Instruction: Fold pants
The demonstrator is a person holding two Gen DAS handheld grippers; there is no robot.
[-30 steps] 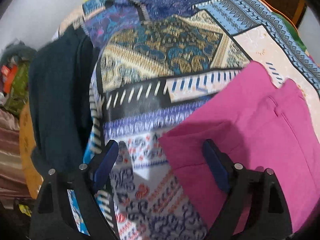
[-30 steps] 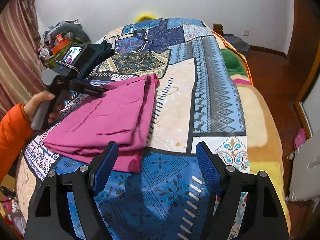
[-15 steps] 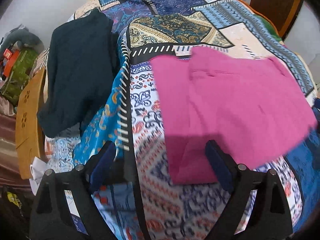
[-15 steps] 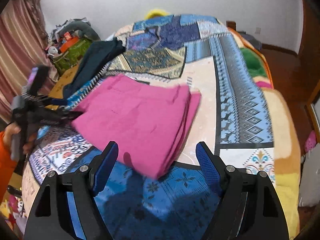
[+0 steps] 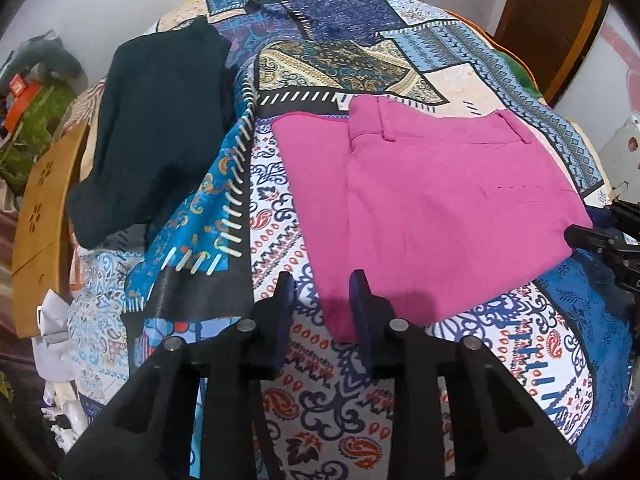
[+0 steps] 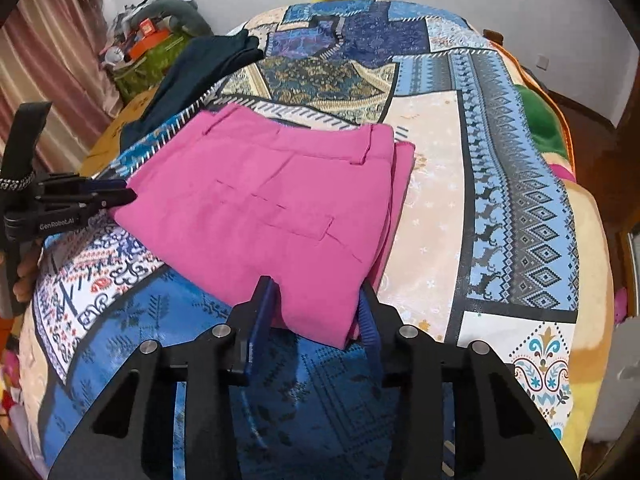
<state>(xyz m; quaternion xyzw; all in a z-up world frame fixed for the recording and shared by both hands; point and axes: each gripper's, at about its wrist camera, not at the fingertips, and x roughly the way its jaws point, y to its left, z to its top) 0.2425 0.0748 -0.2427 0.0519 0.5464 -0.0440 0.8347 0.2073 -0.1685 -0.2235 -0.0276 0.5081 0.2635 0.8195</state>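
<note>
Pink pants [image 6: 272,216] folded in flat stack at middle of patchwork bedspread [image 6: 440,208]; soft, light, layers may slide, best hold at corners. Right gripper [image 6: 316,308], at 6 o'clock corner, jaws just narrowing around the edge, pressing uncertain. Left gripper [image 5: 320,300], at 9 o'clock, jaws just narrowed, nothing gripped. Dark garment [image 5: 160,128] at 10 o'clock.

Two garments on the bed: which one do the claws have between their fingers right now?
The pink pants, folded in the middle of the quilt, a corner between each claw's fingers. The dark teal garment lies apart by the bed's far left edge, untouched.
</note>
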